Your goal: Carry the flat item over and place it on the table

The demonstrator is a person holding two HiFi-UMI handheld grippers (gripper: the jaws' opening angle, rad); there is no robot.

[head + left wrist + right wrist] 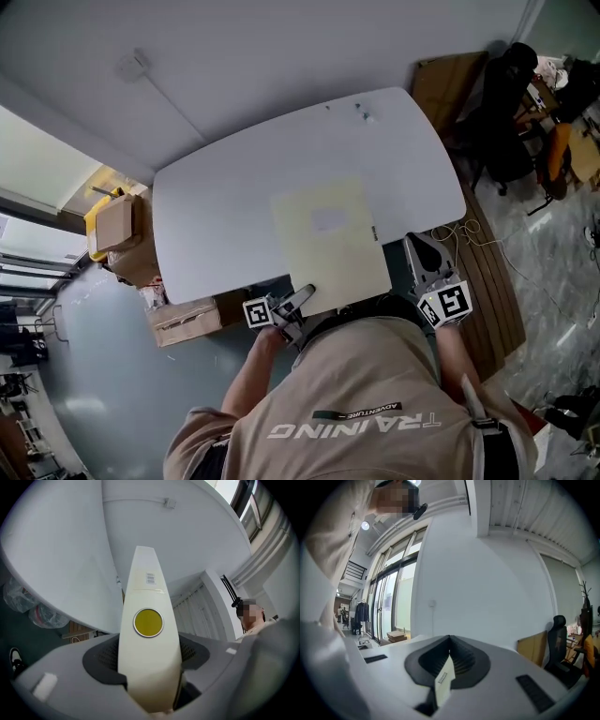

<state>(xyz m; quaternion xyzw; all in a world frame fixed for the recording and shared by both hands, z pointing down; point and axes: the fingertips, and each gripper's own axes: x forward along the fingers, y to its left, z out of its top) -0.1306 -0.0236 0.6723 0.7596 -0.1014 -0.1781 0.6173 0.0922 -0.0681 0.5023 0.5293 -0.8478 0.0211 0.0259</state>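
A pale yellow flat item (pixel 328 248) lies on the white table (pixel 216 216), its near edge hanging over the table's front. My left gripper (pixel 309 291) meets its near-left corner. In the left gripper view the cream item (pixel 147 602), with a round yellow dot and a small barcode label, fills the gap between the grey jaws of my left gripper (pixel 149 641). My right gripper (pixel 417 242) is off the table's right front edge, apart from the item, and points away from me. Its jaws (pixel 450 639) are together, with a small cream slip showing at the seam.
Cardboard boxes (pixel 117 225) stand left of the table, and another box (pixel 187 319) sits under its near-left edge. A black office chair (pixel 506 103) and a wooden board (pixel 450 80) are at the far right. Cables (pixel 469 234) lie on the floor there.
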